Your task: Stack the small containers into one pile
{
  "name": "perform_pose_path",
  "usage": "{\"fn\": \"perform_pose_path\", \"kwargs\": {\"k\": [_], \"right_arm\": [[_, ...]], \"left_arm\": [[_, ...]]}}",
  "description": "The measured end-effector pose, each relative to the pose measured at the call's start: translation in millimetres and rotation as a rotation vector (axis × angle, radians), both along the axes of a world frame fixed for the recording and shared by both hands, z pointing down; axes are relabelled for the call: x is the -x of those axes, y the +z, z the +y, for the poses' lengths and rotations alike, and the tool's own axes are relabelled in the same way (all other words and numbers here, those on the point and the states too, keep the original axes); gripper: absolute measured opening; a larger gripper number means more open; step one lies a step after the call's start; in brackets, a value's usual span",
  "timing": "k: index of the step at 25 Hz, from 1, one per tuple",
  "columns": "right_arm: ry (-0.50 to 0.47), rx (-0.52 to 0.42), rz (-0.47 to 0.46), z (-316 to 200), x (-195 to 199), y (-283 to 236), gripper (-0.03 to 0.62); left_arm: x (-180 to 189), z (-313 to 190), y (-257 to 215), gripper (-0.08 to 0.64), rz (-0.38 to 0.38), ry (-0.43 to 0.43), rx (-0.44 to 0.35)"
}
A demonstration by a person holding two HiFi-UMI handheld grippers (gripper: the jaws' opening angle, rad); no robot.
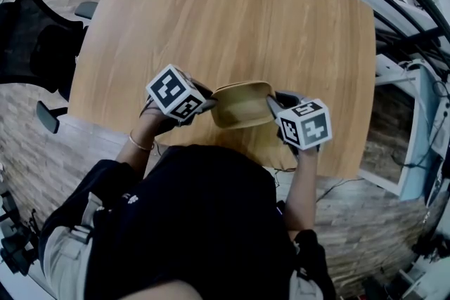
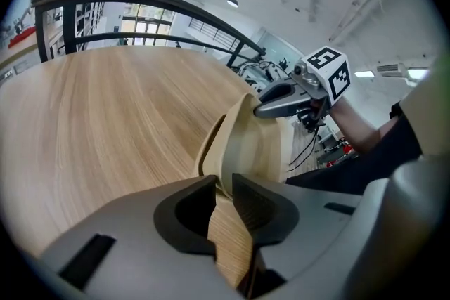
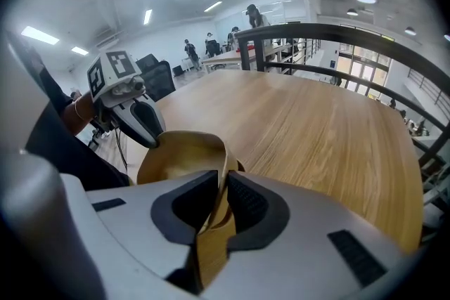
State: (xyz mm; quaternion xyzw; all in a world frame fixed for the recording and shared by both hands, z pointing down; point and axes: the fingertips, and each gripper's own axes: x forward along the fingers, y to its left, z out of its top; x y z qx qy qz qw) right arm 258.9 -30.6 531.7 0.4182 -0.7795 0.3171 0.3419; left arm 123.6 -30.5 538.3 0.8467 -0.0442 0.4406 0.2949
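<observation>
My left gripper is clamped on one rim of the tan container; my right gripper is clamped on the opposite rim. The container is between them at the table's near edge, roughly midway along it. Markings: black-and-white square patterns on the left cube and the right cube.

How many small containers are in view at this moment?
1. The tan container hangs over the table's near edge, the left claw pinching one side of its rim, the right claw the other. More may be nested inside.
</observation>
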Motion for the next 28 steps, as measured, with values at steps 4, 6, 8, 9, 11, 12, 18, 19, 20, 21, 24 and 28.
{"fn": "perform_pose_path", "kwargs": {"k": [4, 6, 8, 9, 11, 12, 18, 19, 20, 21, 24, 28], "right_arm": [[-0.003, 0.042, -0.001, 1, 2, 9, 0.051], [0.000, 0.056, 0.000, 1, 3, 13, 0.051], [0.001, 0.065, 0.012, 1, 3, 16, 0.051], [-0.002, 0.071, 0.020, 1, 3, 18, 0.051], [-0.009, 0.080, 0.031, 2, 2, 23, 0.051], [-0.010, 0.083, 0.034, 3, 2, 24, 0.051], [-0.013, 0.079, 0.054, 4, -1, 28, 0.051], [-0.015, 0.075, 0.056, 4, -2, 29, 0.051], [-0.017, 0.072, 0.059, 4, -2, 30, 0.051], [-0.019, 0.070, 0.061, 4, -3, 31, 0.051], [-0.017, 0.070, 0.069, 6, -3, 34, 0.051], [-0.023, 0.062, 0.083, 6, 0, 38, 0.051]], "left_arm": [[2, 1, 4, 0.080, -0.017, 0.007, 0.015], [3, 1, 8, 0.080, -0.035, 0.017, 0.015], [2, 2, 12, 0.080, -0.054, 0.030, 0.015], [2, 2, 14, 0.080, -0.064, 0.036, 0.014], [2, 3, 18, 0.080, -0.080, 0.046, 0.008], [1, 4, 20, 0.080, -0.086, 0.048, 0.006], [-2, 3, 22, 0.080, -0.085, 0.042, 0.004], [-3, 3, 22, 0.080, -0.085, 0.039, 0.003], [-3, 3, 23, 0.080, -0.085, 0.035, 0.001], [-4, 3, 24, 0.080, -0.085, 0.032, -0.001], [-4, 3, 25, 0.080, -0.083, 0.026, -0.014], [-2, 2, 27, 0.084, -0.083, 0.032, -0.050]]}}
